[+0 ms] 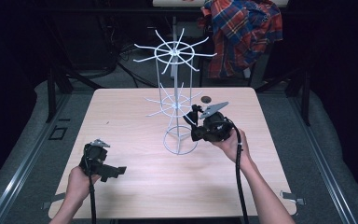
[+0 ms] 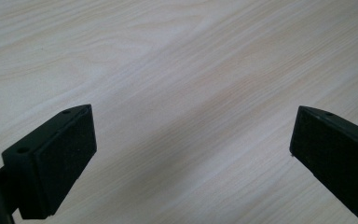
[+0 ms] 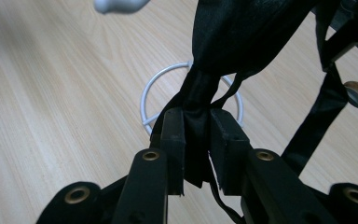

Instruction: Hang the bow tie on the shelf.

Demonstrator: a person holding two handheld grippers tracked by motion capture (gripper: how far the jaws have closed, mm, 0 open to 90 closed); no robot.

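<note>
Left tongs [image 1: 106,171] near counter's near-left corner, jaws spread wide over bare light wood-grain counter [image 2: 177,60], holding nothing.

Right tongs [image 3: 196,149] clamped on bunched black fabric strap item [image 3: 242,32], just beside white wire rack with spoked hook tiers [image 1: 175,100] at counter middle.

Guessing hang job: lift strap loop over lower spoke tip, keep grip till it seats, don't nudge rack's ring base [image 3: 151,95].

Small dark round thing [image 1: 206,99] toward far edge, can't tell what.

wire rack [image 1: 176,100] mid-table [image 1: 121,121], shirt [image 1: 242,32] behind
</note>
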